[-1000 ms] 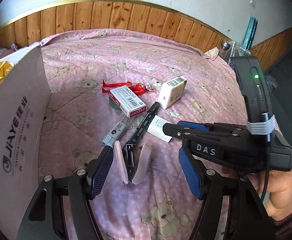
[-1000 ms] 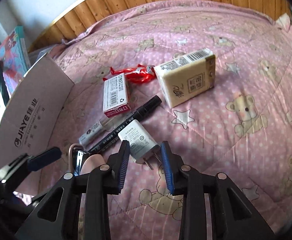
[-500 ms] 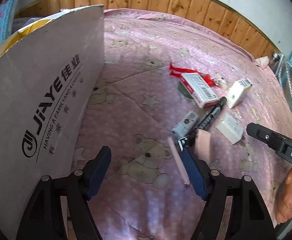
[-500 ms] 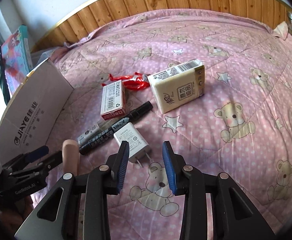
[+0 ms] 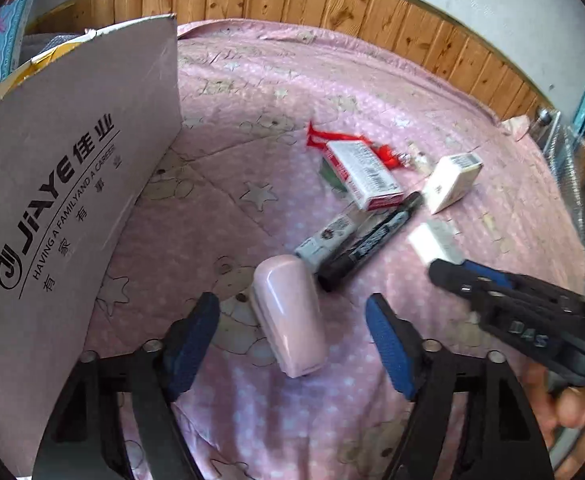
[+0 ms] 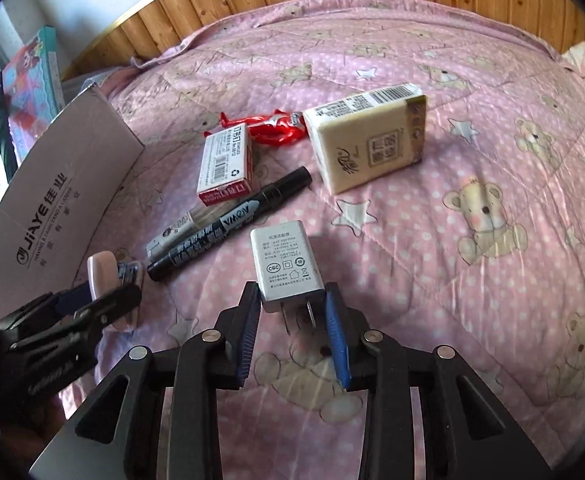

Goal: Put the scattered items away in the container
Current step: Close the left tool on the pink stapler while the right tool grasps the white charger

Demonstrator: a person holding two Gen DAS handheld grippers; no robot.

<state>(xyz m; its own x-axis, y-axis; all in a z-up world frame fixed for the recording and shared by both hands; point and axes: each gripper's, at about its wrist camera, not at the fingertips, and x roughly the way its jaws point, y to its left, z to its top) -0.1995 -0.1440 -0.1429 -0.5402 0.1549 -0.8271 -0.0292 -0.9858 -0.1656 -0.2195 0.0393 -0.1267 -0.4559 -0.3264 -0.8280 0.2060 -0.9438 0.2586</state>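
The white charger (image 6: pixel 286 266) lies on the pink bed (image 6: pixel 472 152), its near, pronged end between the jaws of my right gripper (image 6: pixel 292 322), which stand released to either side. Left of it lie a black marker (image 6: pixel 228 226), a grey pen (image 6: pixel 172 236) and a red-and-white box (image 6: pixel 224 164); beyond, a tissue pack (image 6: pixel 368 140). My left gripper (image 5: pixel 290 332) hangs released over a pink clip (image 5: pixel 288 314), beside the cardboard container (image 5: pixel 64 196) at far left.
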